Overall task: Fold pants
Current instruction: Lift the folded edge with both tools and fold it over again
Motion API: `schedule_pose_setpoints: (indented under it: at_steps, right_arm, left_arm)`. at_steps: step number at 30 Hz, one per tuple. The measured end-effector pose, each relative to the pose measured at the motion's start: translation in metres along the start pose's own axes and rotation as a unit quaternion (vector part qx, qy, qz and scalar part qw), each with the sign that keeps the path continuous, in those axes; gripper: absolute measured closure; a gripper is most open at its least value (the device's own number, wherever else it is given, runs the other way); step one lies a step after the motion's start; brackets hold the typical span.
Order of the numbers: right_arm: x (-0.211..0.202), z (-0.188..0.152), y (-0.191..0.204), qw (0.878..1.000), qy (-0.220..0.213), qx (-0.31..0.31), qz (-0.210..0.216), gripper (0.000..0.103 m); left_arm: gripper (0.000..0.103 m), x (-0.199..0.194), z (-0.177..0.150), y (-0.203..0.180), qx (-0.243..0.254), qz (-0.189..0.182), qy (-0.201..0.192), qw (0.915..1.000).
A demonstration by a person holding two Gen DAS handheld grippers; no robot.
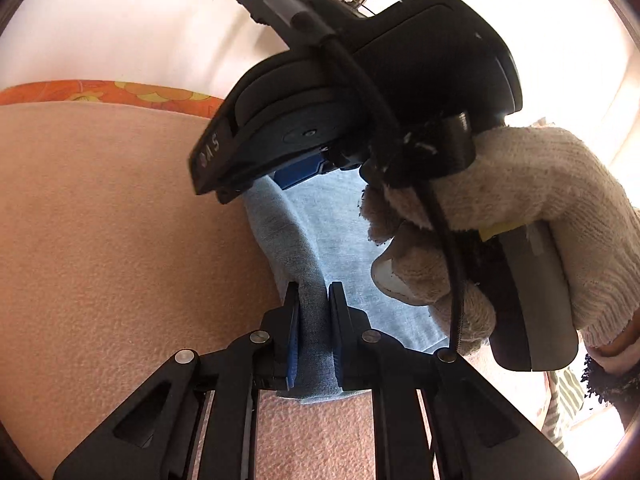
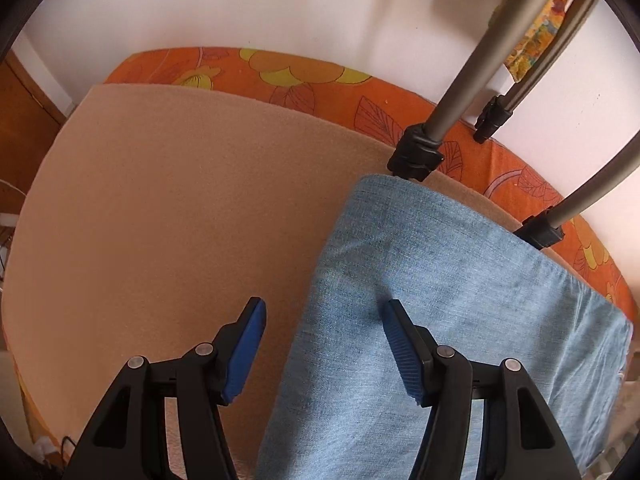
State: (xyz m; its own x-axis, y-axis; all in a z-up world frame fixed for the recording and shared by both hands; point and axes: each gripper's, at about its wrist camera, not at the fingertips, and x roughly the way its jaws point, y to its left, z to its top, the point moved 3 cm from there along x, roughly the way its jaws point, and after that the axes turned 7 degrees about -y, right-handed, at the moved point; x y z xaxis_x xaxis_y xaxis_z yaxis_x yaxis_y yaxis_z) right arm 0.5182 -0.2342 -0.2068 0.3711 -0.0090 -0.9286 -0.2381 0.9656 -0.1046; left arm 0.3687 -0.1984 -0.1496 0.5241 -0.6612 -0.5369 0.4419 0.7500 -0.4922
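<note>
Left gripper (image 1: 314,336) pinches the pants (image 2: 440,300) edge; right gripper (image 2: 326,344), jaws apart, straddles their long edge on the bed (image 2: 160,200).

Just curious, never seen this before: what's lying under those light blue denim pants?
A peach fleece blanket lies under the light blue denim pants, spread over an orange floral mattress showing at the far edge. Whatever lies directly beneath the denim is covered.
</note>
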Motion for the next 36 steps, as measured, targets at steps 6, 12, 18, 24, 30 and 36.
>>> schedule_pose_setpoints:
  at_steps: [6, 12, 18, 24, 30, 36]
  right_arm:
    - [-0.005, -0.008, -0.015, 1.000, -0.009, 0.025, 0.015, 0.095]
    - [-0.030, -0.016, -0.034, 0.996, -0.045, 0.061, 0.048, 0.100]
    - [-0.063, -0.024, -0.058, 0.987, -0.088, 0.097, 0.089, 0.101]
    - [-0.107, -0.041, -0.098, 0.973, -0.138, 0.132, 0.128, 0.101]
    - [-0.141, -0.066, -0.158, 0.958, -0.182, 0.169, 0.146, 0.101]
    - [-0.156, -0.085, -0.226, 0.947, -0.209, 0.203, 0.138, 0.101]
  left_arm:
    - [0.068, 0.005, -0.002, -0.002, -0.001, 0.041, 0.009, 0.9991]
    - [0.088, 0.015, -0.005, -0.010, -0.003, 0.018, 0.023, 0.9996]
    - [0.092, 0.000, 0.005, -0.046, 0.037, -0.005, -0.009, 0.9993]
    - [0.092, -0.012, 0.012, -0.098, 0.081, -0.034, -0.031, 0.9956]
    - [0.092, -0.005, 0.017, -0.146, 0.110, -0.066, -0.037, 0.9910]
    - [0.092, 0.026, 0.019, -0.196, 0.133, -0.099, -0.036, 0.9855]
